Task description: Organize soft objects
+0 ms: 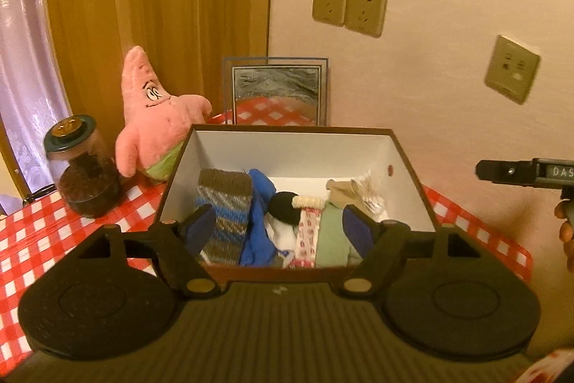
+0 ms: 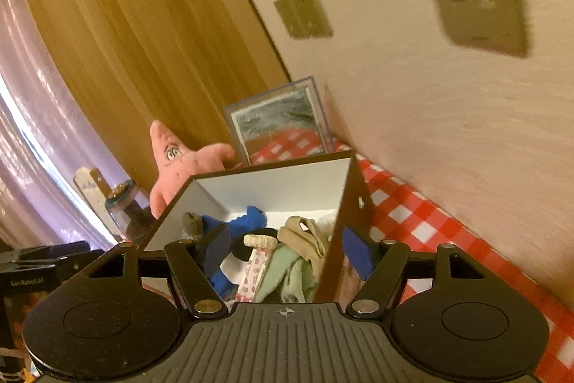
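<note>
Box (image 1: 409, 174), brown outside and white inside, open-topped, on the worktop (image 1: 32, 239) under a red-and-white checked cloth. Soft items are packed along its near wall. Left wrist view, from 9 toward 3 o'clock: grey-and-blue knit piece (image 1: 224, 214), blue cloth (image 1: 260, 232), black roll (image 1: 285, 207) over something white, cream patterned sock (image 1: 306, 228), pale green cloth (image 1: 332, 239), tan cloth (image 1: 342, 191) with a crinkled clear wrapper behind it. Far half of the box floor is bare.

Left gripper (image 1: 280, 228): fingers apart, hovering over the near edge of the box, nothing between them. One blue pad sits over the knit piece, the other over the green cloth; contact cannot be told.

Right gripper (image 2: 285, 253): fingers apart, straddling the box's right wall, left pad inside over the blue cloth (image 2: 247, 221), right pad outside. Cannot tell whether either pad touches the wall. In the left wrist view its body shows at 3 o'clock, level with the box rim, apart from it.

Pink starfish plush (image 1: 154, 117) stands just beside the box at 10 o'clock, leaning on the curtain. Lidded jar (image 1: 84, 174) of dark contents at 9 o'clock, near the plush. Framed picture (image 1: 276, 92) at 12 o'clock, propped against the wall behind the box. Wall sockets (image 1: 348, 9) above at 1 o'clock.
</note>
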Motion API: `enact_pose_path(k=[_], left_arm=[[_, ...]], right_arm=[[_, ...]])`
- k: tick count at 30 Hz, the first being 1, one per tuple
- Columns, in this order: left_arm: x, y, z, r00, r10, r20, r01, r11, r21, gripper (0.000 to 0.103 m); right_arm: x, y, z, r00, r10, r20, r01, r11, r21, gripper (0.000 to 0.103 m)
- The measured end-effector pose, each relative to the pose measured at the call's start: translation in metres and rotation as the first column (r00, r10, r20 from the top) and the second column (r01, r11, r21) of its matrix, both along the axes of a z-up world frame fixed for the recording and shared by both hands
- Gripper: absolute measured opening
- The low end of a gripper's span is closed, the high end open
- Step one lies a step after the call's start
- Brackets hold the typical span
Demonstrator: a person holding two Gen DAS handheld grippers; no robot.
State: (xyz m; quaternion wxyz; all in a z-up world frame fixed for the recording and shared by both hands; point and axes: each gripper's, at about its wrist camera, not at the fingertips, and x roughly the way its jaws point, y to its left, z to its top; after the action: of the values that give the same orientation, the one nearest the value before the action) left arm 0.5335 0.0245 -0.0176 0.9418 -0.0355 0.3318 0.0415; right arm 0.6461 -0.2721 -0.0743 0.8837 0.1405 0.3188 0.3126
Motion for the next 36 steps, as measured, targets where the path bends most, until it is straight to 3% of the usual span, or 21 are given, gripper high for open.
enact_pose_path(k=[13, 22, 36], left_arm=[[-0.122, -0.001, 0.022, 0.999, -0.012, 0.033, 0.01, 0.999, 0.036, 0.076], [-0.216, 0.02, 0.017, 1.0, -0.011, -0.001, 0.011, 1.0, 0.01, 0.072], [-0.384, 0.04, 0.01, 0.994, -0.103, -0.027, 0.103, 0.995, 0.01, 0.072]], right_arm=[[-0.141, -0.013, 0.014, 0.993, -0.119, 0.02, 0.119, 0.993, 0.017, 0.072], [-0.269, 0.031, 0.015, 0.985, -0.174, 0.01, 0.174, 0.984, -0.039, 0.072], [-0.459, 0.104, 0.002, 0.967, -0.253, -0.002, 0.251, 0.96, -0.127, 0.073]])
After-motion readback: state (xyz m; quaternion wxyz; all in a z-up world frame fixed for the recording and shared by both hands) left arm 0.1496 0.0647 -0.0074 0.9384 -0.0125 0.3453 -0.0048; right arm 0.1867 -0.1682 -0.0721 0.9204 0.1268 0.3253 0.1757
